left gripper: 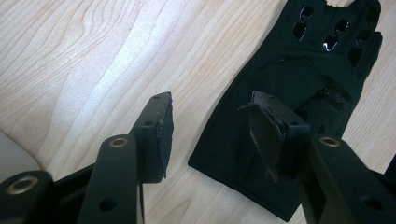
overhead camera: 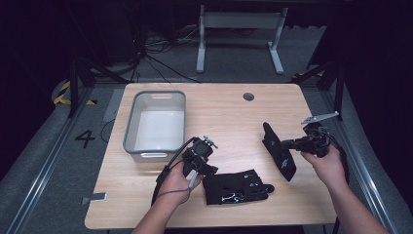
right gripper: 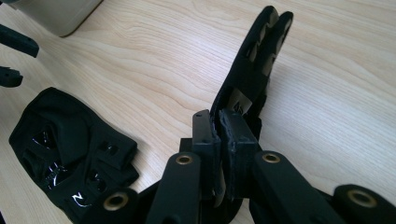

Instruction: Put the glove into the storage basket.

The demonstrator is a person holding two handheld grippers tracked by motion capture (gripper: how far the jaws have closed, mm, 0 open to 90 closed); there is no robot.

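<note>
Two black fingerless gloves are on the wooden table (overhead camera: 229, 117). One glove (overhead camera: 238, 187) (left gripper: 280, 79) (right gripper: 60, 135) lies flat near the front edge. My left gripper (overhead camera: 207, 169) (left gripper: 210, 100) hovers open at that glove's cuff, one jaw over the fabric and the other over bare wood, with nothing between them. The second glove (overhead camera: 278, 152) (right gripper: 254, 65) stands on edge to the right, fingers pointing away from me. My right gripper (overhead camera: 286, 145) (right gripper: 217, 116) is shut on its cuff end, the pads pressing the fabric.
A grey plastic bin (overhead camera: 129, 126) (right gripper: 60, 14) stands at the back left, close behind my left hand. A round cable hole (overhead camera: 249, 96) sits near the far edge. A small grey clip (overhead camera: 95, 197) is on the front left corner.
</note>
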